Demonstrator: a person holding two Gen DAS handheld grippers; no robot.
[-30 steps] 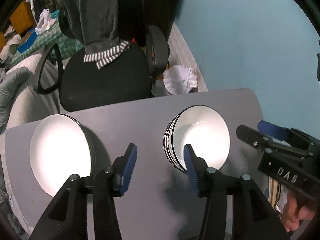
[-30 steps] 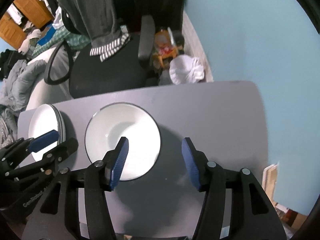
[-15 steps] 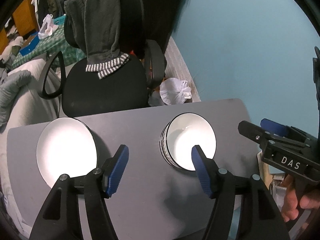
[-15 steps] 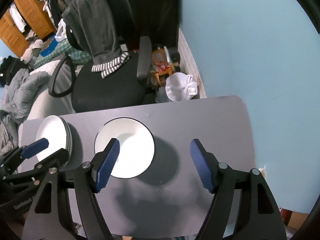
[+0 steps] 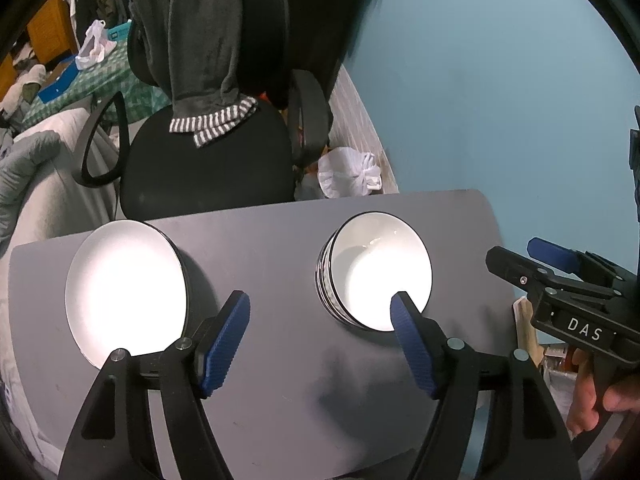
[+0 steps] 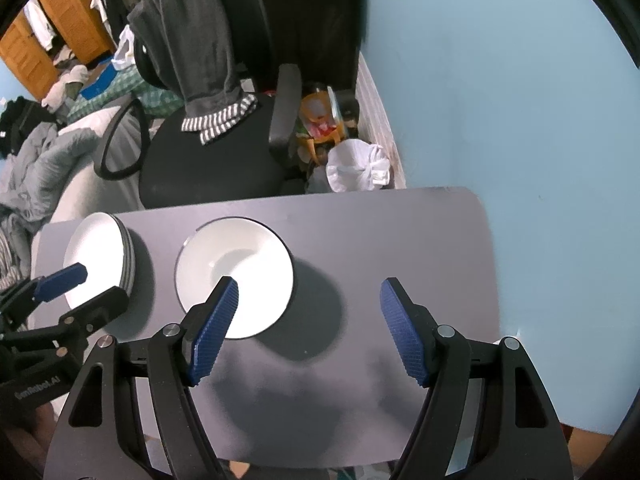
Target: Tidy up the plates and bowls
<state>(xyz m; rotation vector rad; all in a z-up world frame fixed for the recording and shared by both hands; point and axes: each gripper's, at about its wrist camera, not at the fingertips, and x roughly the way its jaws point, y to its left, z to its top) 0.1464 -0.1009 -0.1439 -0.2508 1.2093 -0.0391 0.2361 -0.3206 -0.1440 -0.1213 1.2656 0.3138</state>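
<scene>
Table: stack of plates at left end, stack of bowls right of it, well apart. Right end bare. Behind far edge: office chair, garment draped over backrest; tied bag on floor right of chair, against wall.

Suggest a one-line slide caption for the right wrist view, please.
Open right gripper above a grey table with a stack of bowls and a stack of plates sorted side by side.
</scene>
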